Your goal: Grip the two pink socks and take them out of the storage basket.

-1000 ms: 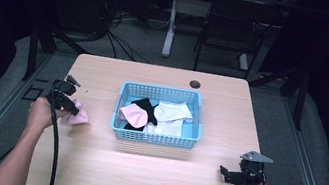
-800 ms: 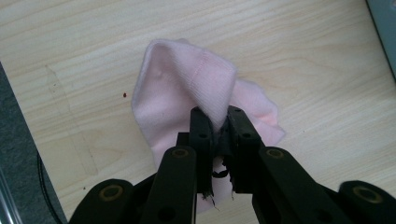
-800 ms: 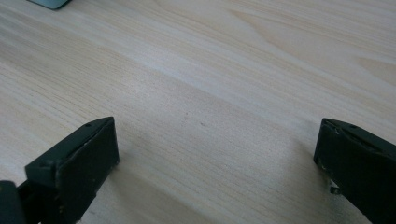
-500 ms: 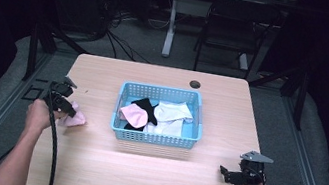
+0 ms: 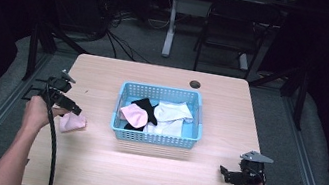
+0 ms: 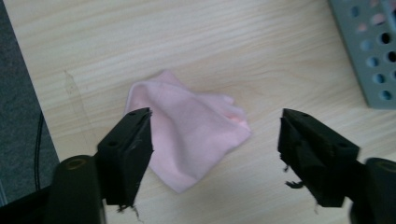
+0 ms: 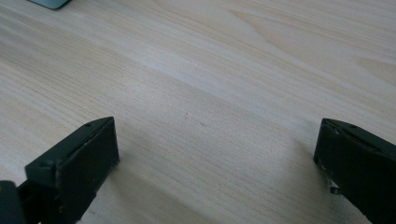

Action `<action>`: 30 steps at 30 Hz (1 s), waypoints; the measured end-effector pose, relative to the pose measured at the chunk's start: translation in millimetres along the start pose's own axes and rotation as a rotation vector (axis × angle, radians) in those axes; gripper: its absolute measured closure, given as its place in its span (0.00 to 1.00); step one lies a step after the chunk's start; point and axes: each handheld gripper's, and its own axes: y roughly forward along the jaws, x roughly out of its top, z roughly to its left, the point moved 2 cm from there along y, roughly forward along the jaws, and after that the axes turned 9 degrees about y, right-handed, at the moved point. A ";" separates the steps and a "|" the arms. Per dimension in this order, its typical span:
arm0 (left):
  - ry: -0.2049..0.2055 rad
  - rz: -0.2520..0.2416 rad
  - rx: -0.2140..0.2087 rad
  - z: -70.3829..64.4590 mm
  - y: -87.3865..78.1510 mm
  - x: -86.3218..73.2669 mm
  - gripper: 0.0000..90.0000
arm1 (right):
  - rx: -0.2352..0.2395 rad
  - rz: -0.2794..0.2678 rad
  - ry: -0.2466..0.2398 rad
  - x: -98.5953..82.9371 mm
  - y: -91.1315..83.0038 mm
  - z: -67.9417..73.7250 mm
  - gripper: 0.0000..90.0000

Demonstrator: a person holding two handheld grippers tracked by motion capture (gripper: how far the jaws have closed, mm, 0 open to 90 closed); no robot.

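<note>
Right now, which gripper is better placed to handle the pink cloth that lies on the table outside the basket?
Left. The left gripper hovers open right over the pink cloth, which lies between its jaws. The right gripper is open too, but over bare table, beyond the blue basket.

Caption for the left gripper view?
Open left hand-held gripper poised over a crumpled pink sock on the wooden table.

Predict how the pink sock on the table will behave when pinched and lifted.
The pink sock lies crumpled in soft folds, so it will probably droop limply. It looks thin and likely light. Being flat cloth on the table, it shouldn't roll, though a push may bunch it up.
</note>
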 end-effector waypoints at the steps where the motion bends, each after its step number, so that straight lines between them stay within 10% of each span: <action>1: 0.004 0.000 0.001 -1.7 -3.7 1.4 0.22 | 0.000 0.000 0.000 0.0 0.0 0.0 0.00; 11: 0.096 -0.058 0.012 -34.7 -33.8 25.5 0.01 | 0.000 0.000 0.000 0.0 0.0 0.0 0.00; 30: 0.267 -0.081 -0.020 -93.3 -31.9 77.2 0.00 | 0.000 0.000 0.000 0.0 0.0 0.0 0.00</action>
